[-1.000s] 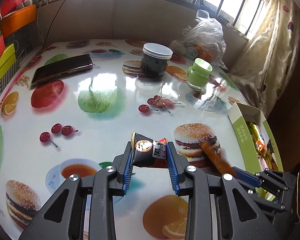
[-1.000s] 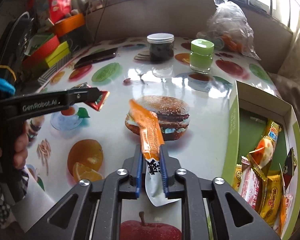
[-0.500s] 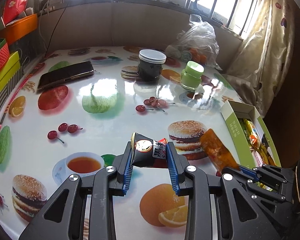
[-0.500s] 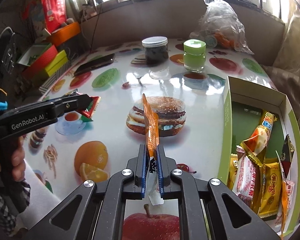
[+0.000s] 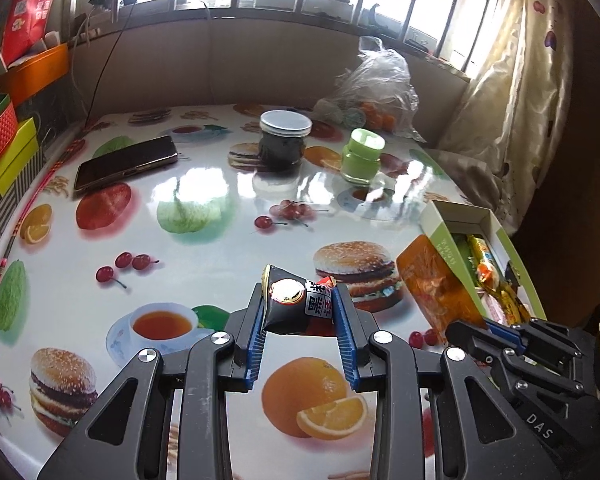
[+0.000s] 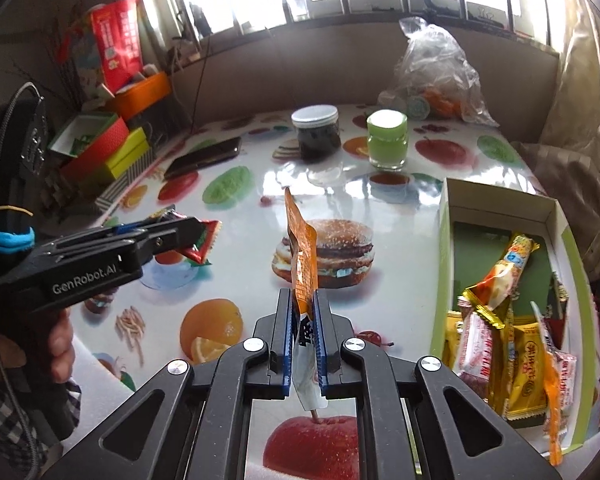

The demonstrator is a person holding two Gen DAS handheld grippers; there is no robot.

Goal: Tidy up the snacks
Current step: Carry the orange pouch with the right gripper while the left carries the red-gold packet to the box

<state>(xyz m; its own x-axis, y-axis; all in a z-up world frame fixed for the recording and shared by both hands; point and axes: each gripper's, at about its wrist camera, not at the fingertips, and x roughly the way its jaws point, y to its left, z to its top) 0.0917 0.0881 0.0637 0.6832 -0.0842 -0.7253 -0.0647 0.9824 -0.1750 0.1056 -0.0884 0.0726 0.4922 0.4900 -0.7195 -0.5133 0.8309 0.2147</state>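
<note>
My left gripper [image 5: 299, 294] is shut on a black and red snack packet [image 5: 296, 304], held above the fruit-print table. In the right wrist view the same left gripper [image 6: 196, 232] comes in from the left with the red packet end [image 6: 206, 242] sticking out. My right gripper [image 6: 303, 300] is shut on a thin orange snack packet [image 6: 302, 248] that stands on edge above the table. In the left wrist view that orange packet [image 5: 436, 286] hangs just left of the green box [image 5: 448, 240]. The green box [image 6: 444, 256] at the right holds several wrapped snacks [image 6: 496, 320].
At the back of the table stand a dark jar with a white lid [image 5: 285, 140] and a green jar [image 5: 361, 156], with a phone [image 5: 126, 162] to the left and a plastic bag [image 5: 380, 88] behind. Coloured boxes [image 6: 112, 148] are stacked at the far left.
Both grippers have risen with their packets. The orange packet has turned from lying flat to standing on edge and has come nearer the green box.
</note>
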